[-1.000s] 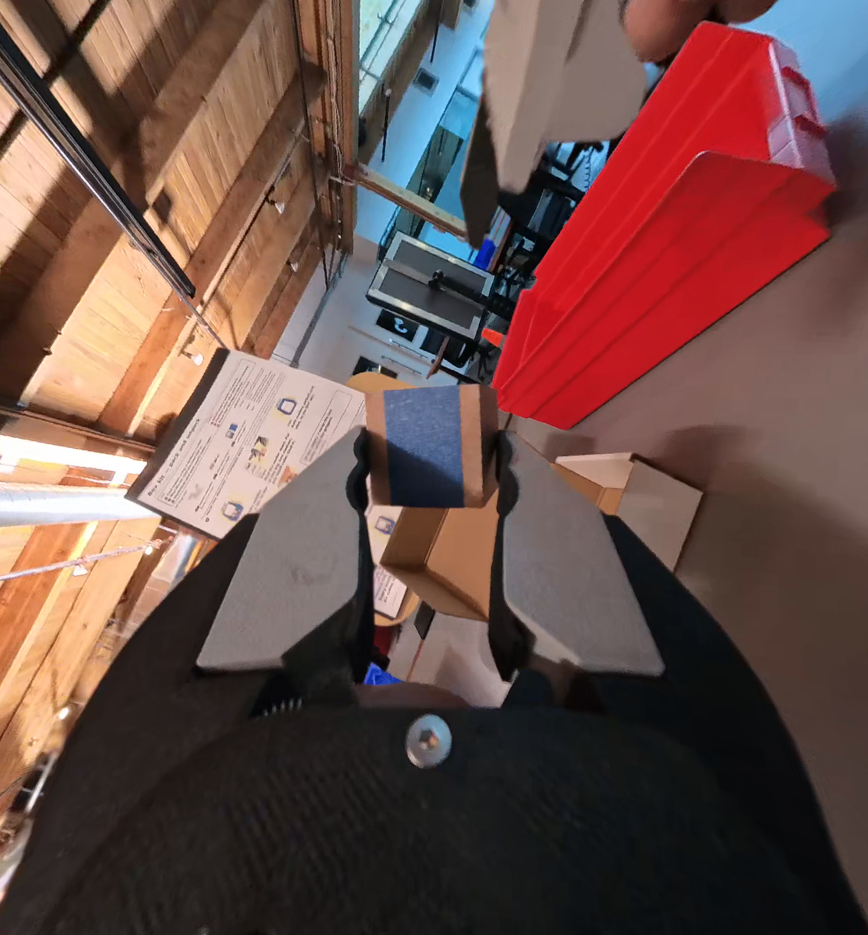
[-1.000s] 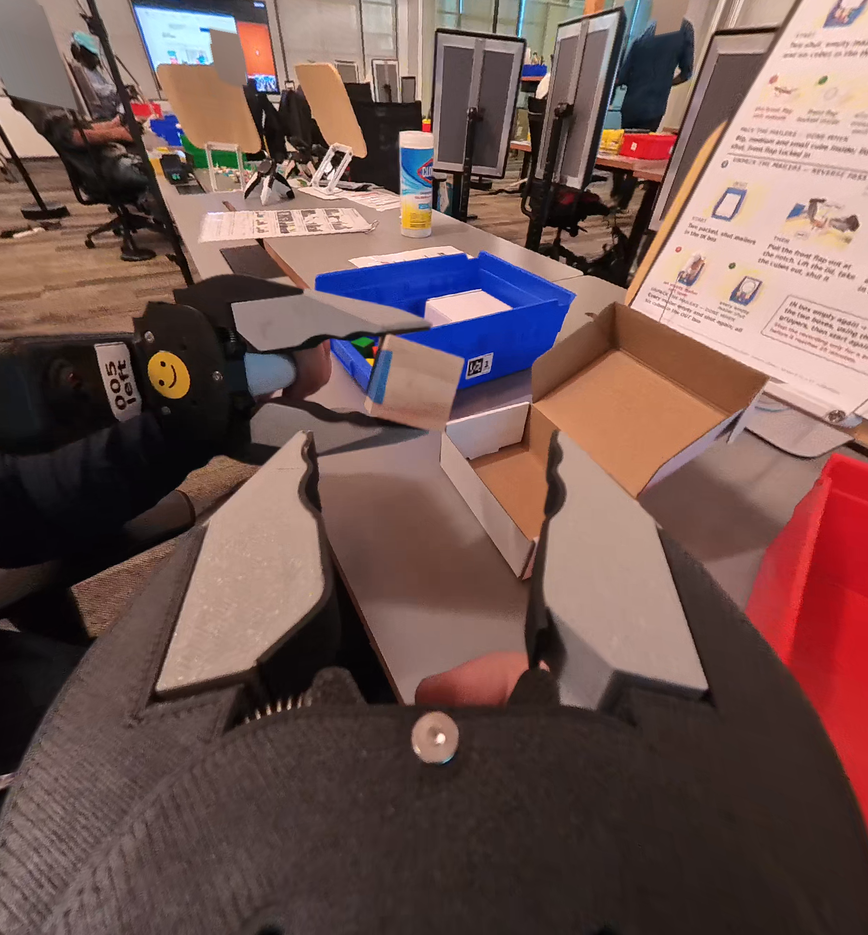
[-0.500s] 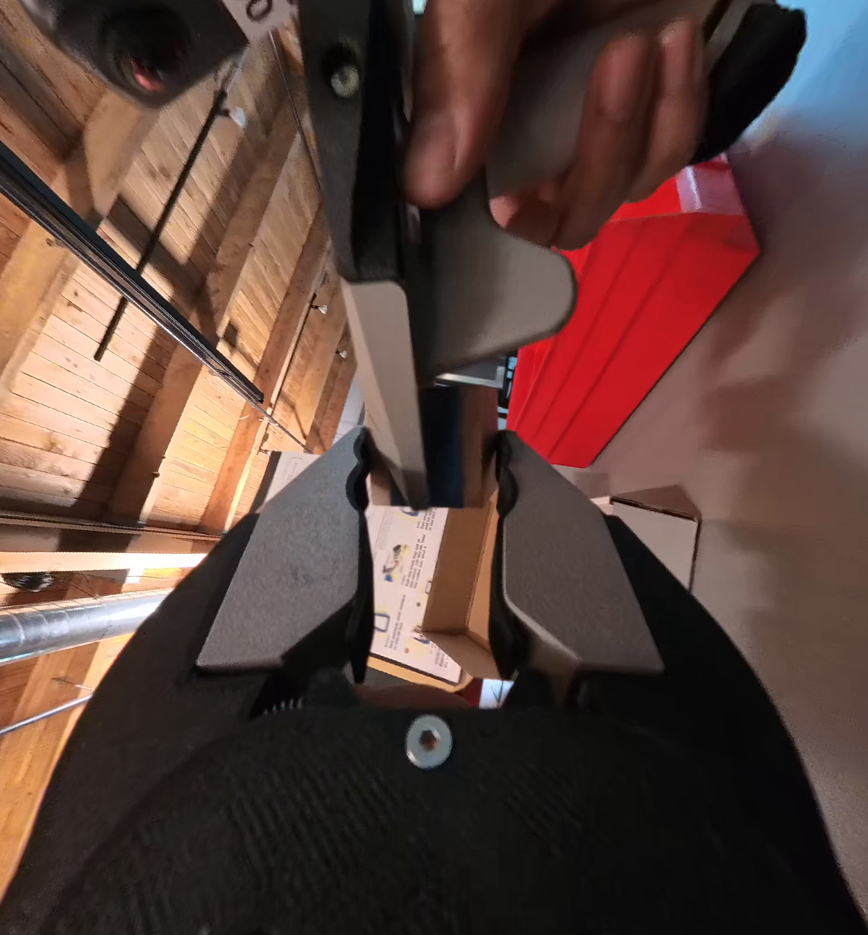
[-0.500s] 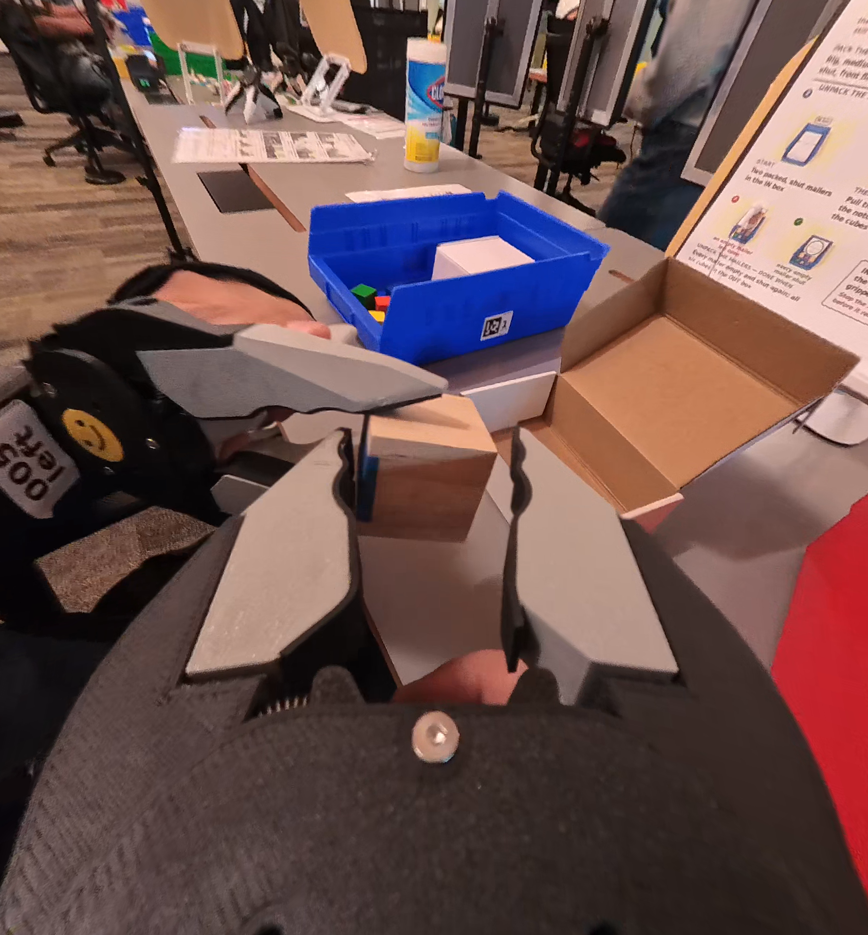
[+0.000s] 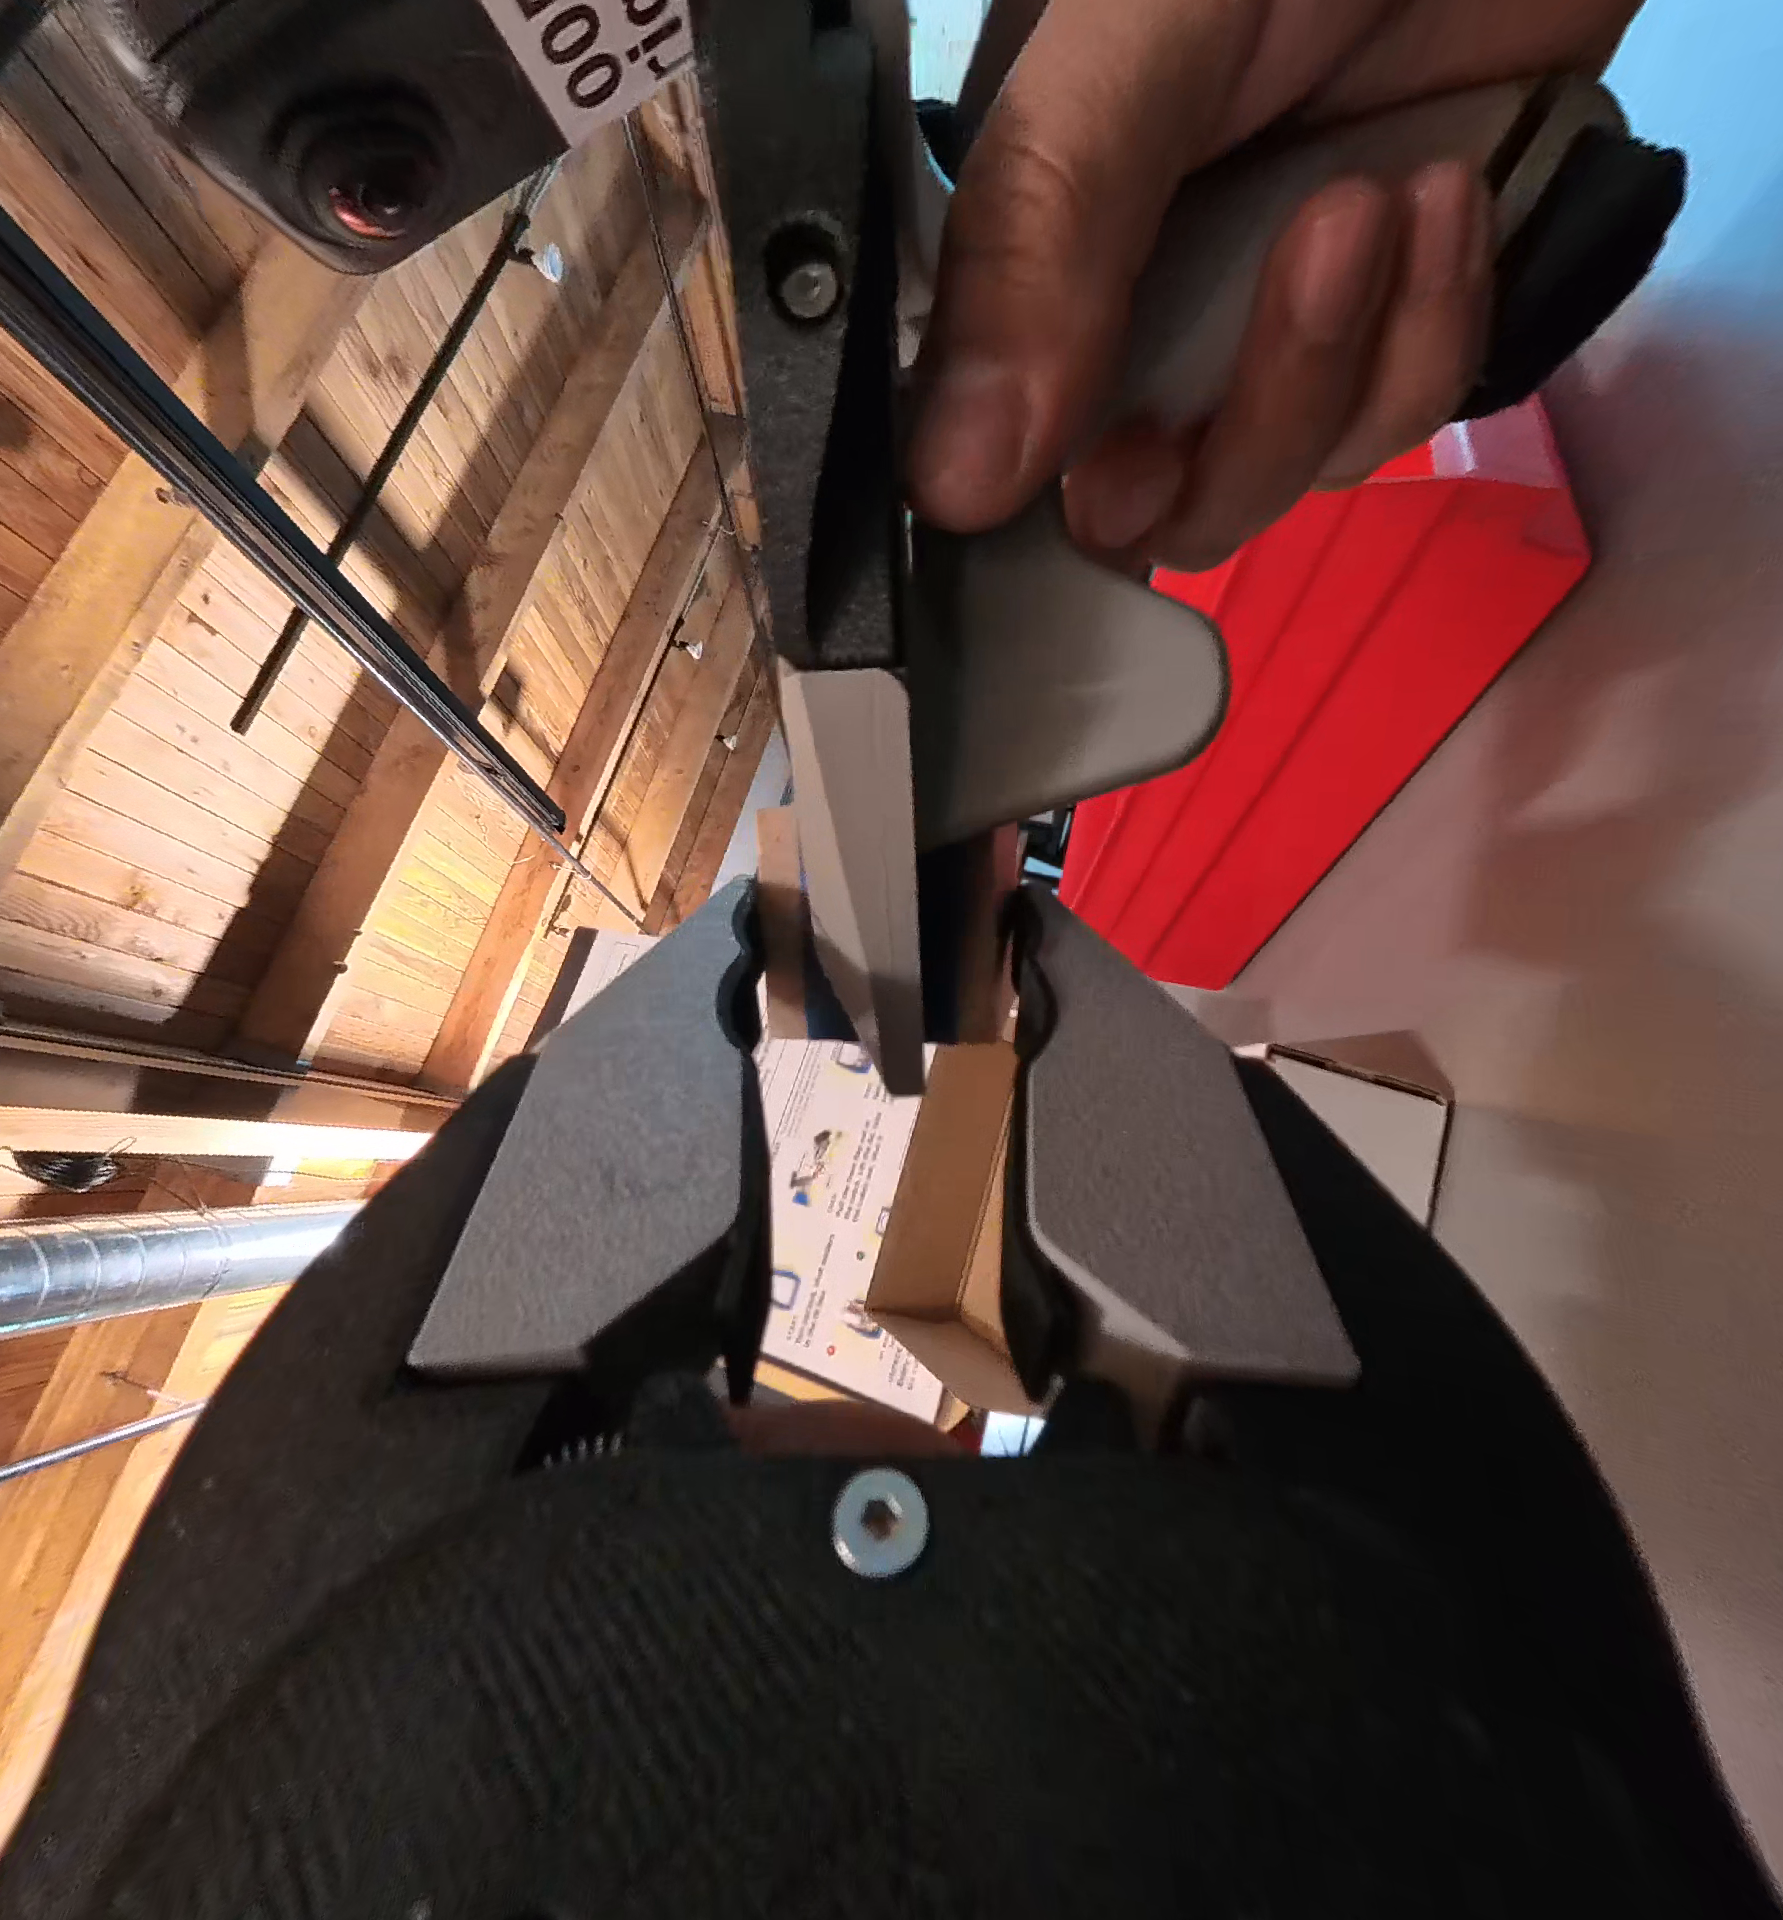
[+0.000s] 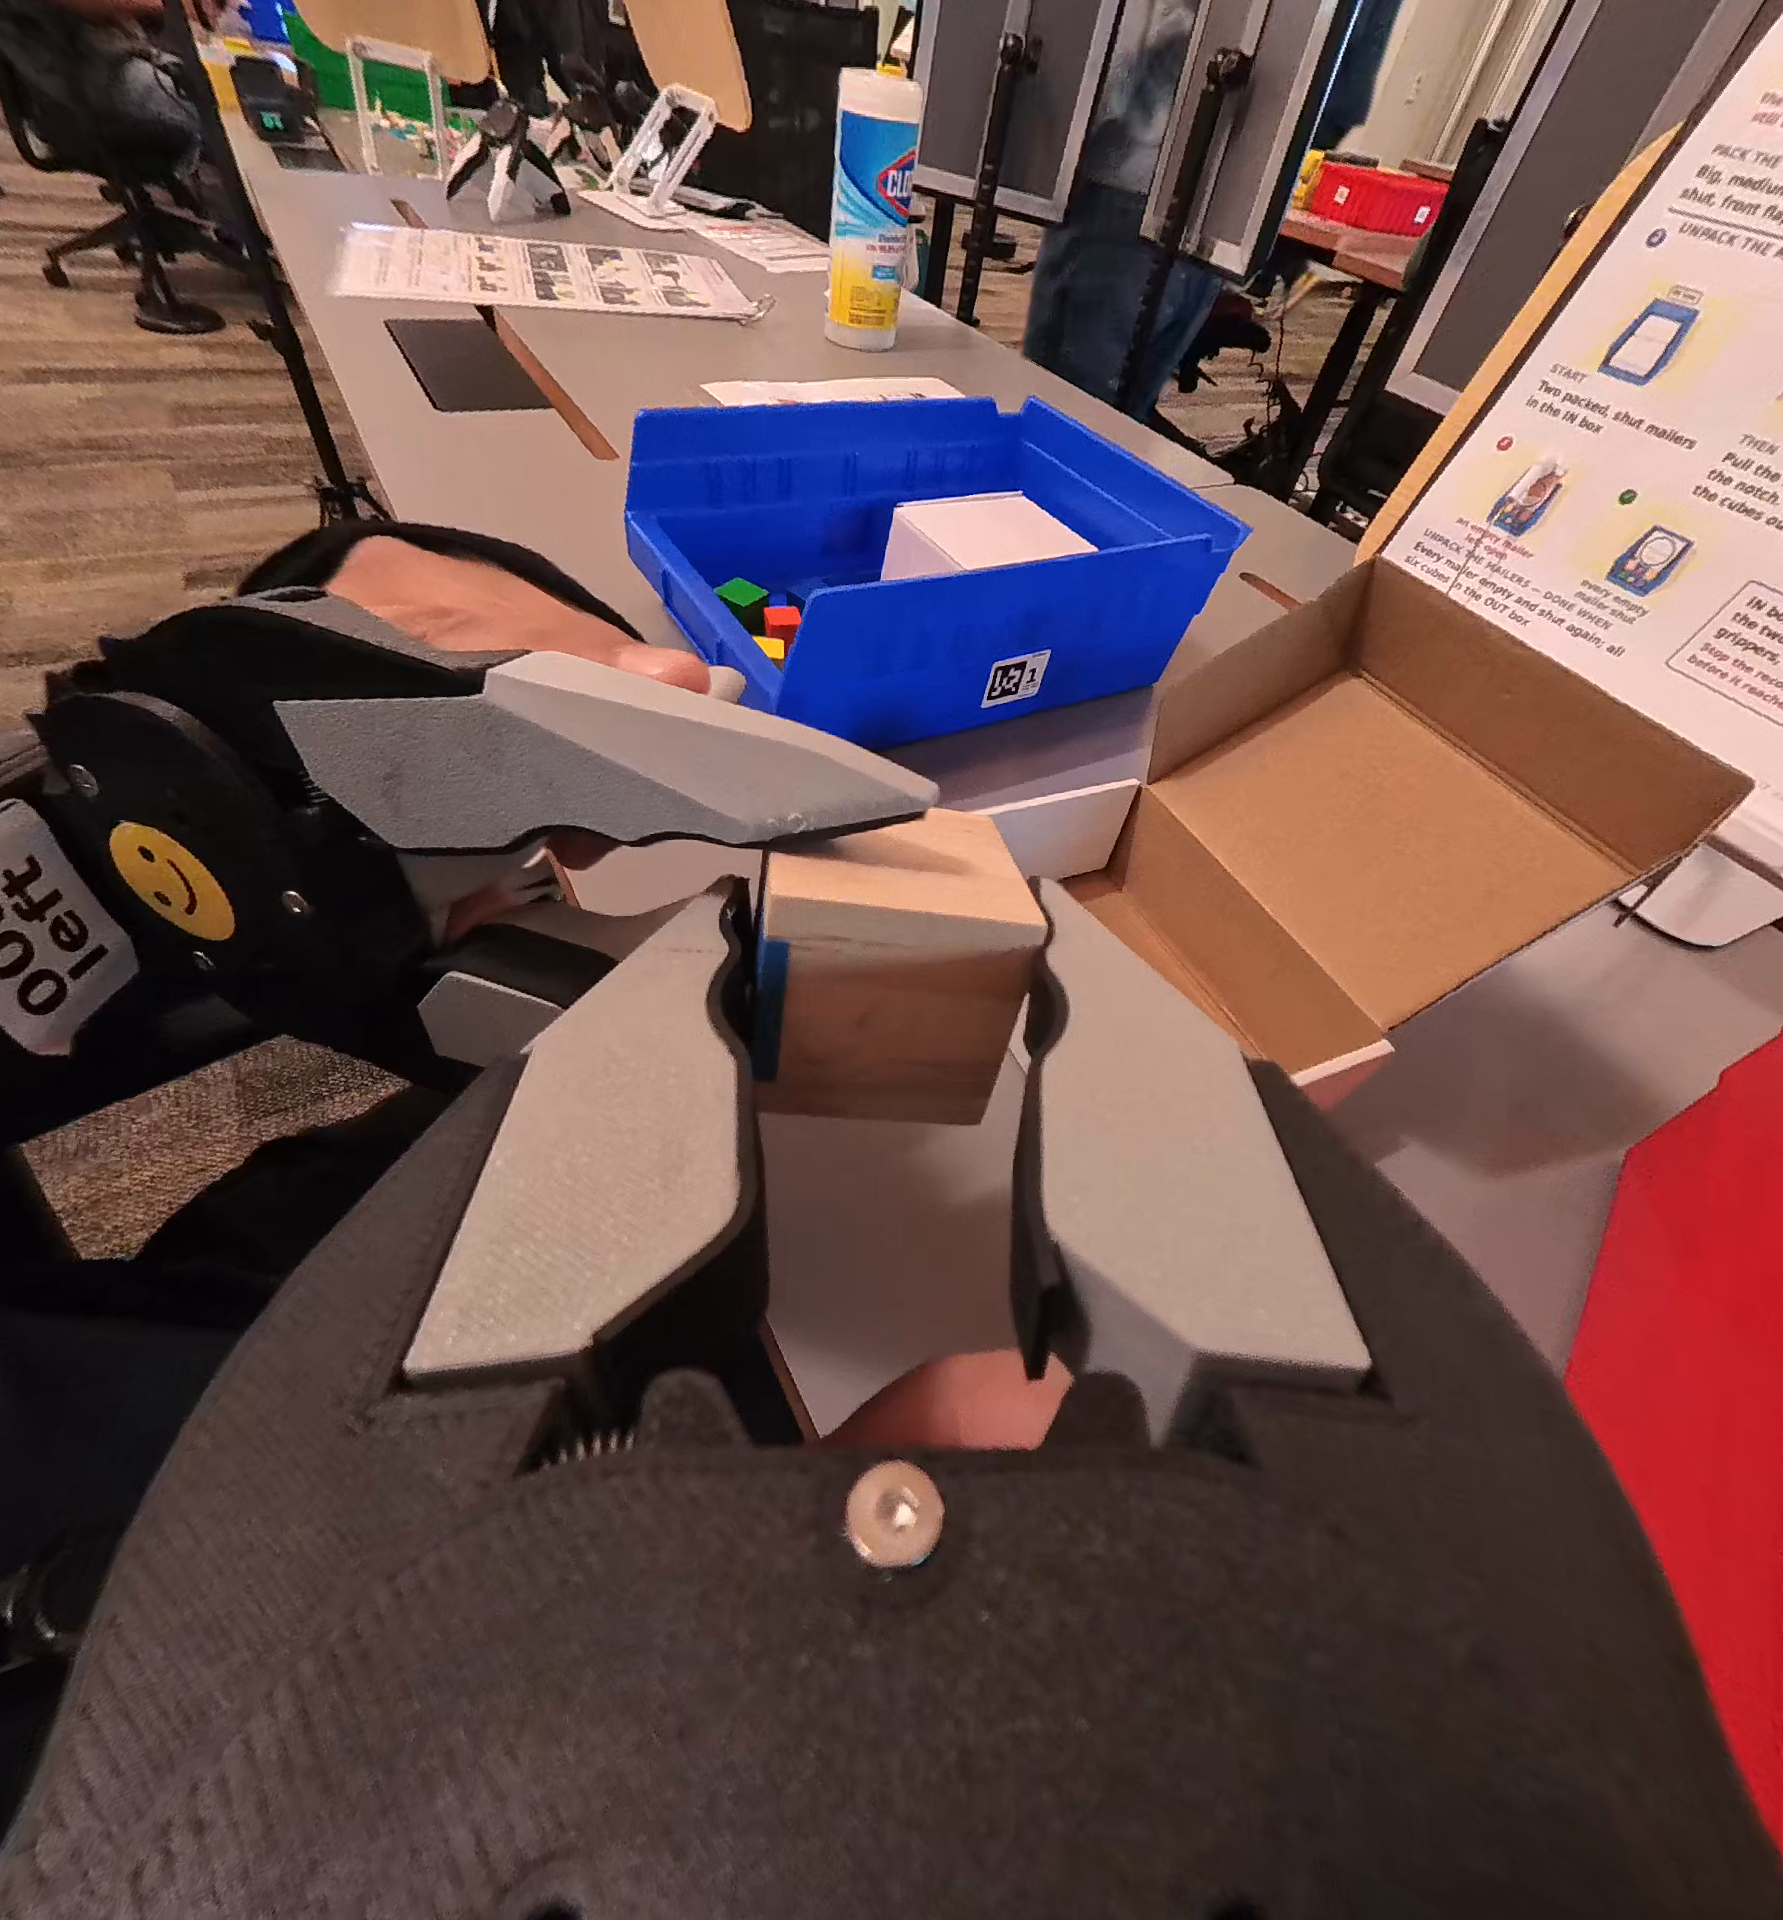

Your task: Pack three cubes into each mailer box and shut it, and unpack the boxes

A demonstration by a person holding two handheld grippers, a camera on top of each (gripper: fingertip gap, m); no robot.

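Note:
A wooden cube with one blue face (image 6: 897, 977) hangs in the air in front of an open mailer box (image 6: 1386, 862), white outside and brown inside, empty. My right gripper (image 6: 887, 935) is shut on the cube's left and right sides. My left gripper (image 5: 882, 956) is shut on the same cube from above and below; its upper finger (image 6: 606, 769) lies on the cube's top. In the left wrist view one right finger (image 5: 856, 883) hides most of the cube, leaving a wood strip (image 5: 778, 935) in sight.
A blue bin (image 6: 928, 665) behind holds a white box (image 6: 980, 530) and small coloured cubes (image 6: 762, 613). A red bin (image 6: 1739, 1299) stands at the right. An instruction board (image 6: 1697, 416) stands behind the mailer. A wipes canister (image 6: 871, 208) stands farther back. Both grippers' tips are close together, under 4 cm apart.
The left gripper carried the cube to the right gripper. The right gripper's fingers came in around the cube and closed onto its sides.

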